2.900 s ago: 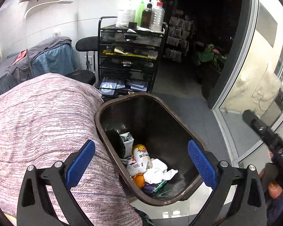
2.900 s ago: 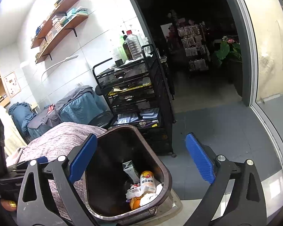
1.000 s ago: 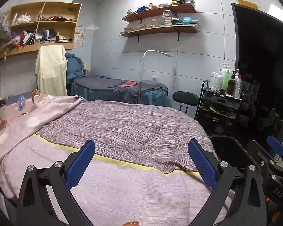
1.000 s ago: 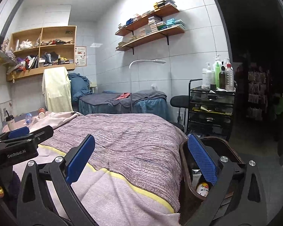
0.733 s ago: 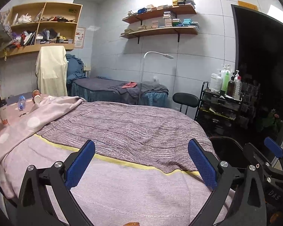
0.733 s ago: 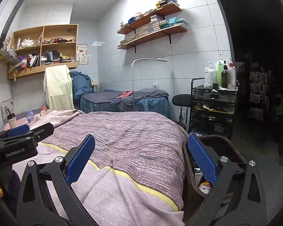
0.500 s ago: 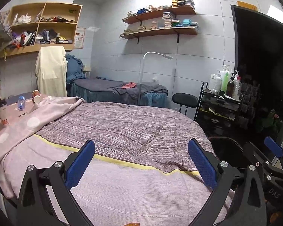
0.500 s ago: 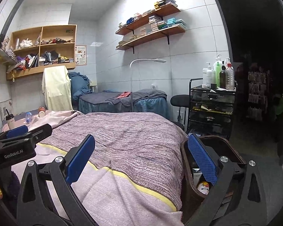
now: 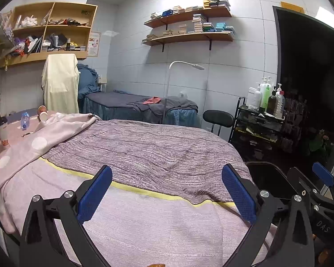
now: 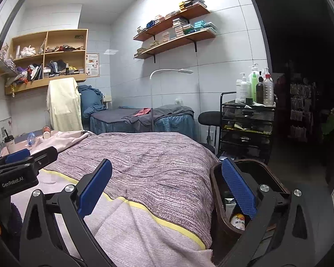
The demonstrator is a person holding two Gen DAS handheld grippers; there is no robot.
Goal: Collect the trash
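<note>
My left gripper is open and empty above the near end of a bed. My right gripper is open and empty too, beside a dark brown trash bin at the bed's right side. The bin holds a printed can and other litter. At the bed's far left stand a lidded drink cup with a straw, a small clear bottle and a tipped paper cup. They also show in the right wrist view: cup, bottle, paper cup.
The bed has a purple striped cover and a pink dotted blanket. Behind it are a second bed, a floor lamp, a black stool and a black cart with bottles. Wall shelves hang above.
Since 2.9 s ago both grippers swung up from the trash bin to face across the bed. Over the last second they have hardly moved.
</note>
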